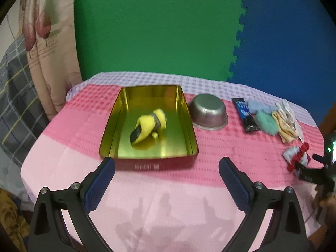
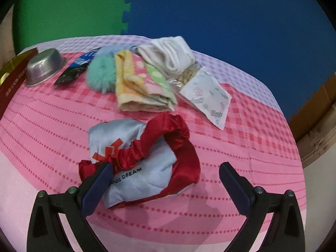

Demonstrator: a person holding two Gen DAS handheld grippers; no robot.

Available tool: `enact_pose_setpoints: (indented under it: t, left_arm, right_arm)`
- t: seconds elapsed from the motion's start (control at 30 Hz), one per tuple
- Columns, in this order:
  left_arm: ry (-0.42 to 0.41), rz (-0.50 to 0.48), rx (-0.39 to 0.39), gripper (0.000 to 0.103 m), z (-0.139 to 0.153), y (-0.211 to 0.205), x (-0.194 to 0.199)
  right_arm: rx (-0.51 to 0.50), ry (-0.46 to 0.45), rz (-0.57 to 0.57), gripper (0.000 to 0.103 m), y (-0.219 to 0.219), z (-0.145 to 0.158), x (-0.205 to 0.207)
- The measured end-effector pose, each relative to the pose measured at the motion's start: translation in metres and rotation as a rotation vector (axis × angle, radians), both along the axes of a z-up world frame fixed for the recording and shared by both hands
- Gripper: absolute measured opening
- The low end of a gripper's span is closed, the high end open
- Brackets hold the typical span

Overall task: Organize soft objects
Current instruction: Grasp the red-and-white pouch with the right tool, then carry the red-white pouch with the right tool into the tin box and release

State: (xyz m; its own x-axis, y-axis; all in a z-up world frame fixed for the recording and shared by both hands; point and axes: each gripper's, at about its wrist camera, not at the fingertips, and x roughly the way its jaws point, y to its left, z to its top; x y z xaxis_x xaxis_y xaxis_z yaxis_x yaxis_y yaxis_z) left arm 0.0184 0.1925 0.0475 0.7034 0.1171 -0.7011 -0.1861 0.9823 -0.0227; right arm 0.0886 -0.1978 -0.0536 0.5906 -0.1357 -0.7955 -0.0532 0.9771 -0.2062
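Both tongs spread wide, empty.
Left tongs (image 1: 167,164) face tin (image 1: 117,126); right tongs (image 2: 166,171) straddle pouch (image 2: 134,159), left pad touching.

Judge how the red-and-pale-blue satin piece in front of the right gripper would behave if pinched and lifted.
The satin piece lies crumpled and folded, so it would likely droop. Its shiny surface suggests it may slip between the pads. The gathered red band may give a bulkier hold.

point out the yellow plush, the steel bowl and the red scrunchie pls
yellow plush (image 1: 150,126), left wrist view, on its yellow body, inside the tin.
steel bowl (image 1: 209,112), left wrist view, on its upturned side wall.
red scrunchie (image 2: 178,138), right wrist view, on the far right curve of the satin ring.
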Motion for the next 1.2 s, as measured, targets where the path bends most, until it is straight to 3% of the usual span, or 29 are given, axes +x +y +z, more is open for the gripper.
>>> enact_pose_setpoints:
  t: [0.2,0.33,0.47,0.57,0.63,0.7,1.0,1.2]
  left_arm:
    - [0.023,0.011,-0.052,0.098,-0.013,0.001,-0.031]
    - [0.056,-0.010,-0.056,0.098,-0.026,-0.003,-0.042]
    - [0.058,-0.025,-0.065,0.098,-0.031,-0.006,-0.045]
    - [0.043,-0.031,-0.049,0.098,-0.030,-0.008,-0.047]
    - [0.025,-0.030,-0.026,0.098,-0.028,-0.011,-0.049]
    - [0.017,-0.028,-0.020,0.098,-0.027,-0.009,-0.050]
    - [-0.045,0.031,-0.061,0.098,-0.012,0.010,-0.058]
    - [-0.077,0.138,-0.116,0.098,-0.006,0.036,-0.066]
  right_arm:
    - [0.040,0.045,-0.010,0.103,-0.011,-0.005,0.011]
    - [0.267,0.156,-0.049,0.103,-0.038,-0.014,0.024]
    - [0.206,0.167,0.013,0.101,-0.027,-0.012,0.018]
    - [0.219,0.144,0.048,0.069,-0.022,-0.004,0.008]
    - [0.206,0.130,0.082,0.030,-0.011,0.001,-0.002]
    - [0.195,0.125,0.097,0.018,-0.001,0.004,-0.011]
    - [0.279,0.053,0.254,0.014,0.075,0.052,-0.029]
    - [0.390,0.059,0.424,0.014,0.180,0.102,0.005]
